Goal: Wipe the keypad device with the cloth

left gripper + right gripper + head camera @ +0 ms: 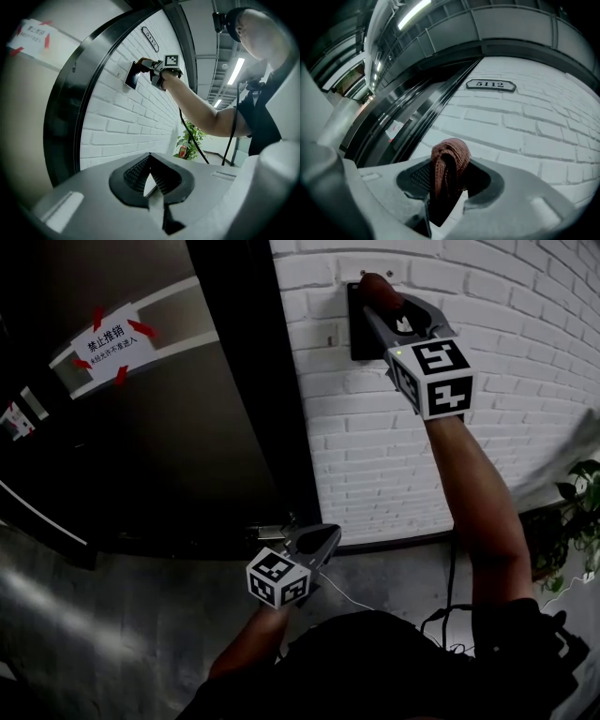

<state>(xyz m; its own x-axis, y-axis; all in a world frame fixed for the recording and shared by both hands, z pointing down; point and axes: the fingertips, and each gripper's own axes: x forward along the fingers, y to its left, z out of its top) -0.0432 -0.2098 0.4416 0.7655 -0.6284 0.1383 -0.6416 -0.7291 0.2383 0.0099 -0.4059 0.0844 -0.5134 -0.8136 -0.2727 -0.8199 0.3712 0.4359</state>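
Head view: right gripper [382, 298] raised to white brick wall [525, 306], jaws clenched on bunched reddish-brown knitted cloth [373, 282]. Cloth tip at upper edge of dark rectangular keypad device [359, 334]; contact likely, not certain. Bunch sticks past jaws, so probably fabric, not plastic, meets panel. Left gripper [323, 538] hangs low, jaws pressed together on nothing, out of way. Black door frame [253, 381] near left of device: little side room. Bare brick right and below: free for strokes.

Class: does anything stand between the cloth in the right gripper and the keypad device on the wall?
Nothing visible does. The right gripper holds the brown cloth at the upper edge of the black keypad device on the brick wall; the left gripper hangs low.
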